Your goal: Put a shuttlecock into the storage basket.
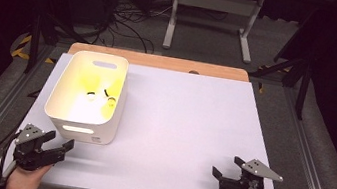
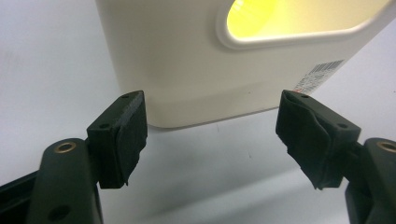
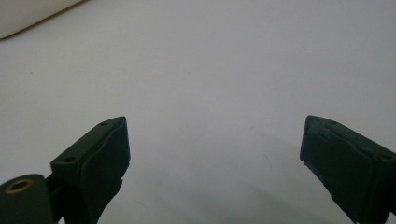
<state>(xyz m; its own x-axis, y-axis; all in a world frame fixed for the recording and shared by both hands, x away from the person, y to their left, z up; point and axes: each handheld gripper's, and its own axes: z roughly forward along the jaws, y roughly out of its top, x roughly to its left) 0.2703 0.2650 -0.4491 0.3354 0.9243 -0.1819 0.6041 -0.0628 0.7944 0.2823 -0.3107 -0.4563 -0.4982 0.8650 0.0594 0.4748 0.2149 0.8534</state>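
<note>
The white board carries a cream plastic bin at its left edge, probably light, stiff and slick-walled; its handle slot looks the best hold. Left gripper, just beside the bin's near wall, and right gripper, at the near right corner, gape empty.

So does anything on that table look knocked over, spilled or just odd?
Nothing stands out. The white bin stands upright on the white board, with small yellow things inside, too blurred to name. Both tongs, left and right, rest open at the near edge, holding nothing.
</note>
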